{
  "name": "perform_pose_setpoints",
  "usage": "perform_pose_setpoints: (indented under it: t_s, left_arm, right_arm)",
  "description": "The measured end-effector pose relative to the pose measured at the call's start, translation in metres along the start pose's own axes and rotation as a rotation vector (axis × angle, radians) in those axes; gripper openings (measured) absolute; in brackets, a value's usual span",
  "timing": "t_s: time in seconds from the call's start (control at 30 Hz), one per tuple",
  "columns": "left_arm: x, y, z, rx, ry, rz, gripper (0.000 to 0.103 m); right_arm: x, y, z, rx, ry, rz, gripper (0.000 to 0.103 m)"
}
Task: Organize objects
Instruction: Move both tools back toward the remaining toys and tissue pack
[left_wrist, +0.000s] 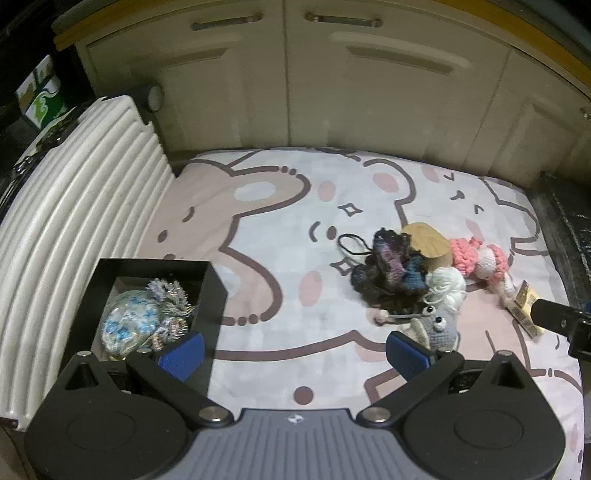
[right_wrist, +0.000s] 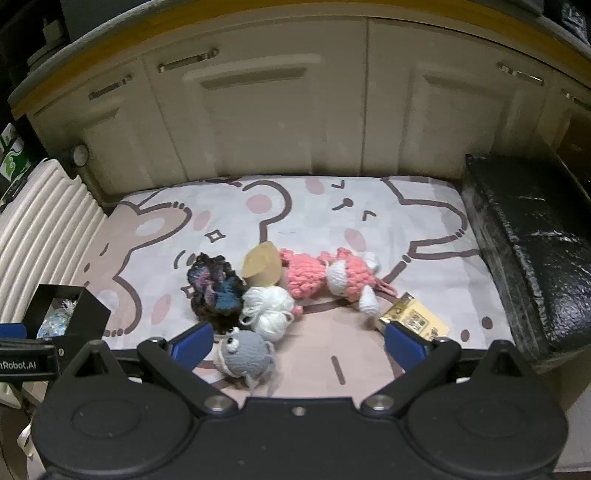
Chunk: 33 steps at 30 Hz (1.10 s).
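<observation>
Both wrist views look down close at the mat (left_wrist: 280, 229), sharing its toy pile (right_wrist: 266, 295).

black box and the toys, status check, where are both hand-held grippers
Left hand-held gripper open, empty, beside black box. Right hand-held gripper open, grey toy between its fingers. Yarn pile not yet boxed.

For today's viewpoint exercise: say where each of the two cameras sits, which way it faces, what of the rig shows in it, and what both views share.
Left wrist: on the left gripper, open, facing forward over the black box; the right gripper's tip shows at the right edge.
Right wrist: on the right gripper, open, facing the grey crochet toy.
Shared: cartoon mat, pink crochet doll, cabinets.
</observation>
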<state>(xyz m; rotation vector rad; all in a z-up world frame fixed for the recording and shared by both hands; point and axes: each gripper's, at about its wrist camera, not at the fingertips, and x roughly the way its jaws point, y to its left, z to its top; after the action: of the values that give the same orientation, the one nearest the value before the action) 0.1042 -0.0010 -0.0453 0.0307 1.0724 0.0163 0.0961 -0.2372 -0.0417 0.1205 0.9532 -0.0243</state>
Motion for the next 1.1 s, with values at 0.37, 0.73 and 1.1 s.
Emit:
perform_pose_setpoints:
  t_s: [0.37, 0.73, 1.1]
  left_arm:
    - [0.011, -0.023, 0.002, 0.042, -0.012, -0.024, 0.103]
    - [0.018, -0.061, 0.009, 0.113, -0.015, -0.101, 0.103]
    - [0.032, -0.098, 0.015, 0.198, -0.017, -0.21, 0.103]
  right_arm:
    - [0.005, -0.024, -0.001, 0.05, -0.006, -0.025, 0.1]
    - [0.025, -0.056, -0.003, 0.156, -0.023, -0.072, 0.101]
    - [0.057, -0.114, -0.014, 0.442, 0.002, -0.123, 0.103]
